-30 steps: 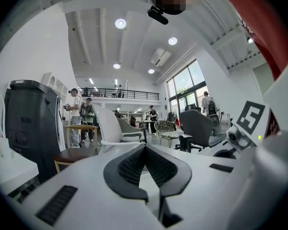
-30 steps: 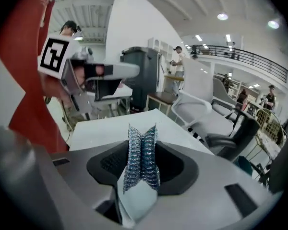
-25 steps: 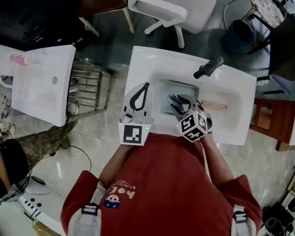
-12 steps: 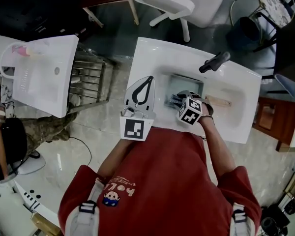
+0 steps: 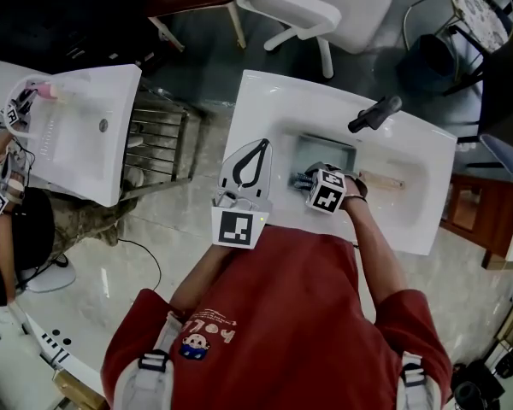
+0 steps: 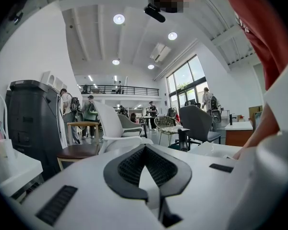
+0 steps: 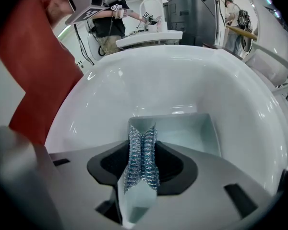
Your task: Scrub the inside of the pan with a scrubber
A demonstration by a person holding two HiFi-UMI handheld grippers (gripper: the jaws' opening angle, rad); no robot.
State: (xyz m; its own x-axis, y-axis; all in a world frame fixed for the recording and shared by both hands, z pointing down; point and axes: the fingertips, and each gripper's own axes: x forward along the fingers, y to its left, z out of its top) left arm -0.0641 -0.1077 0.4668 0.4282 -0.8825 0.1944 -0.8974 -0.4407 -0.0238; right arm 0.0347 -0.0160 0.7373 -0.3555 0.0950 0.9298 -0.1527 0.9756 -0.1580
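Observation:
A square grey pan [image 5: 329, 154] lies in the white sink basin [image 5: 410, 203], and a wooden handle [image 5: 381, 180] points right from it. My right gripper [image 5: 306, 180] reaches into the pan from the near side, shut on a silvery-blue steel-wool scrubber [image 5: 299, 179]. In the right gripper view the scrubber [image 7: 142, 159] stands squeezed between the jaws of that gripper [image 7: 143, 134], with the pan [image 7: 185, 131] floor just beyond it. My left gripper [image 5: 258, 147] rests over the sink's left rim, shut and empty. Seen from its own view, the left gripper [image 6: 144, 146] points out into the room.
A black faucet [image 5: 374, 114] rises at the sink's far edge. A second white sink [image 5: 81, 143] stands to the left, with a metal rack [image 5: 158, 148] between the two. Chairs [image 5: 316, 7] stand beyond. Another person's hands [image 5: 4, 165] work at the left edge.
My right gripper has carried the scrubber a little to the left and farther into the pan. The left gripper has stayed on the sink's rim.

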